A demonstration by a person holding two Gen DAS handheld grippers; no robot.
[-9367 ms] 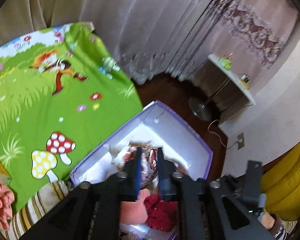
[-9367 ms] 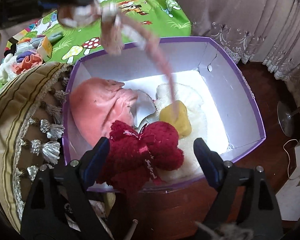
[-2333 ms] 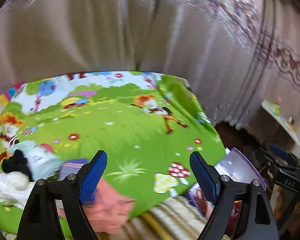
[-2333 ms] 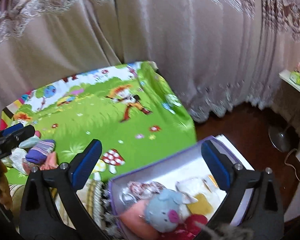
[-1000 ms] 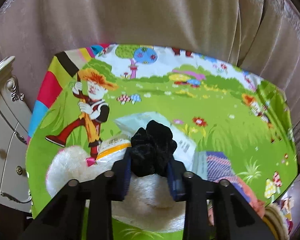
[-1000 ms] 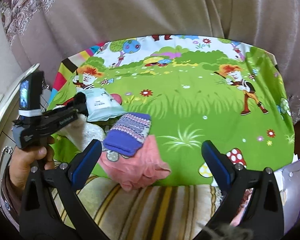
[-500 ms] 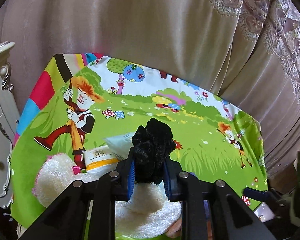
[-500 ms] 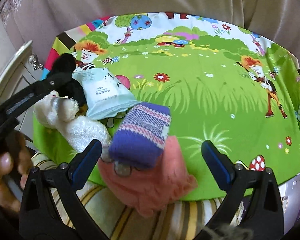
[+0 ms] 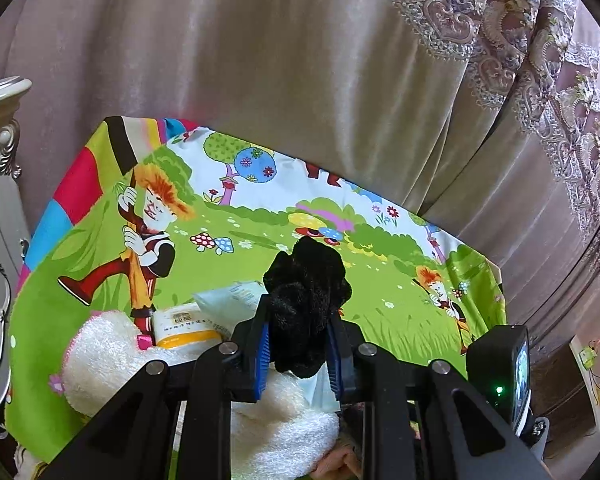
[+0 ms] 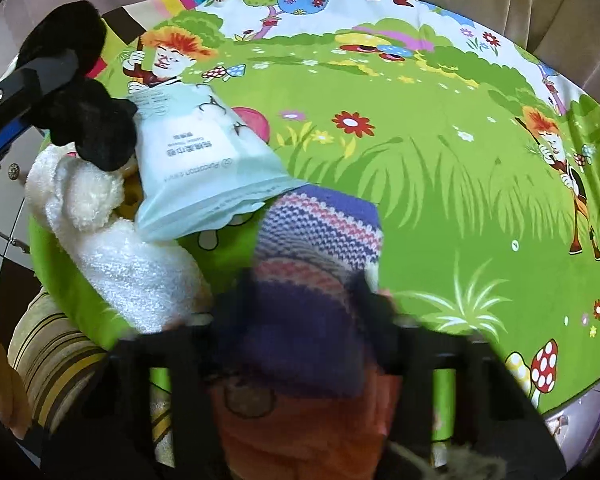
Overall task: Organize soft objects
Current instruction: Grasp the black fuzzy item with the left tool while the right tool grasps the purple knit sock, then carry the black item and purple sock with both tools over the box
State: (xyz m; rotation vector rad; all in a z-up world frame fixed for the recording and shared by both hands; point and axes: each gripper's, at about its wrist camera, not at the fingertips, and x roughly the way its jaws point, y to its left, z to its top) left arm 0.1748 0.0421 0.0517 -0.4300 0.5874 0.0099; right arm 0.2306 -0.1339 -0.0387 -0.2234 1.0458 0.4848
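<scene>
- Left gripper (image 9: 296, 344): jaws pinching black fuzzy scrunchie (image 9: 306, 300), lifted above white plush toy (image 9: 112, 356)
- Right gripper (image 10: 306, 312): jaws pressed against striped knit sock (image 10: 320, 240); motion-blurred

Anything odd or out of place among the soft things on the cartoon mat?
Yes: a pale blue plastic tissue packet and a yellow-banded packet lie among the plush and knitwear; they are packaged goods, not soft toys. The blue packet overlaps the white fluffy plush. Nothing looks spilled or damaged.

right gripper (image 10: 304, 304) pinching striped knit sock (image 10: 320, 236), cartoon mat (image 10: 440, 152)
</scene>
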